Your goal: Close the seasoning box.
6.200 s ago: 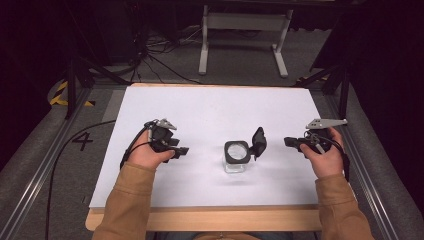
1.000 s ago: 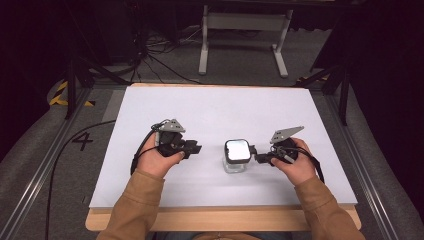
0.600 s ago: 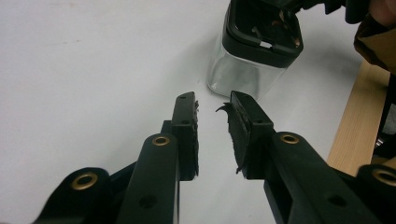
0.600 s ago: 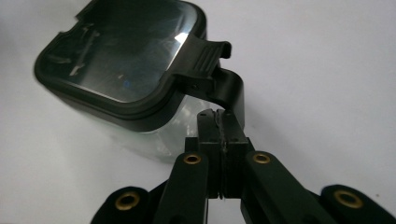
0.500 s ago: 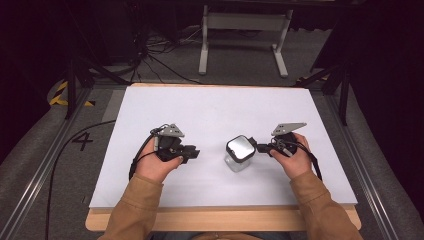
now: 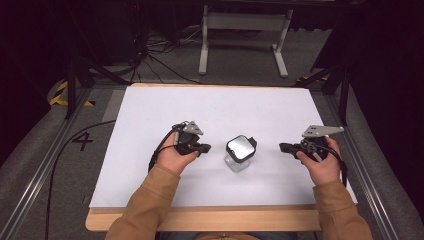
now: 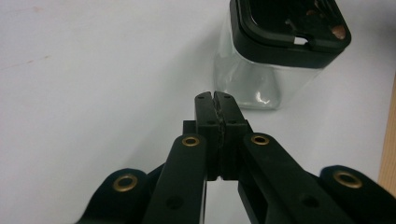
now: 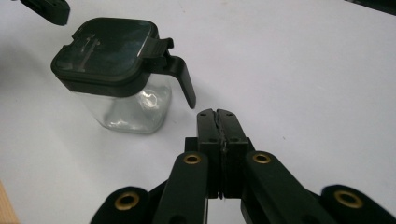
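White sheeting (image 6: 165,107) is covering most of the table, with a strip of bare wood (image 6: 200,220) showing along the near edge. Beyond the far edge, grey carpet is lying under a tangle of dark cables (image 6: 150,55) and the pale legs of a stand (image 6: 245,30), while the rest of the room is sitting in darkness. A cable (image 6: 60,155) is trailing down the left side past a number 4 (image 6: 82,141) marked on the floor.

Near the middle of the sheet, a small clear jar (image 6: 240,152) is standing upright between the two hands. Its glass body is square with rounded corners, and it appears empty. A black square lid (image 8: 105,49) is sitting closed on top, with a glossy panel catching the light and a black latch arm (image 8: 180,79) hanging down one side.

The left gripper (image 6: 204,148) is resting just beside the jar, its jaws pressed together on nothing and pointing at the glass. The right gripper (image 6: 284,147) is lying farther off on the other side, its jaws also pressed together and empty.
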Demonstrator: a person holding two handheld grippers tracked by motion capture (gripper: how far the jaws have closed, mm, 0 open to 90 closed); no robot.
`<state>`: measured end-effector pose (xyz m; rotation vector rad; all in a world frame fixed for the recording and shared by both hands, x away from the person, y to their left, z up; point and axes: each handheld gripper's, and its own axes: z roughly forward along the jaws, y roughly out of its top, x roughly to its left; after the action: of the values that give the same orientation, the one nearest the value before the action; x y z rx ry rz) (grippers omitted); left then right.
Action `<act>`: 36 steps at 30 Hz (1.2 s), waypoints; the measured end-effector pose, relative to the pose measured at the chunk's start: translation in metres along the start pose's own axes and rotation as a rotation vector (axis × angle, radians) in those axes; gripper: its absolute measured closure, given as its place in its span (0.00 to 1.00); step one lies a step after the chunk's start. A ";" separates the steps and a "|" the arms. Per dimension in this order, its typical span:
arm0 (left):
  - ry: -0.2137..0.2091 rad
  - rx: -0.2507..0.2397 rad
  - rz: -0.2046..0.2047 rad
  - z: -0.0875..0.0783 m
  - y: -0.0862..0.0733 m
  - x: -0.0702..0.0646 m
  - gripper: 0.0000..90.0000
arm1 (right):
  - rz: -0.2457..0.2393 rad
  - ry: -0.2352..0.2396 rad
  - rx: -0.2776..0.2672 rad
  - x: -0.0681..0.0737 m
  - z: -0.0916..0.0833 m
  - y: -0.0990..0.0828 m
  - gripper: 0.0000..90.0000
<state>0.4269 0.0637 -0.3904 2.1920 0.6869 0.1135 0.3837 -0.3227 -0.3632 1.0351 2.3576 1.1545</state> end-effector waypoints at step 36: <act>-0.106 0.107 0.062 0.061 0.011 0.002 1.00 | 0.008 -0.049 -0.020 0.007 -0.036 -0.024 1.00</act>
<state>0.4516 0.0172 -0.4234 2.3042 0.5779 -0.0087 0.3480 -0.3474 -0.3588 1.0549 2.3015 1.1402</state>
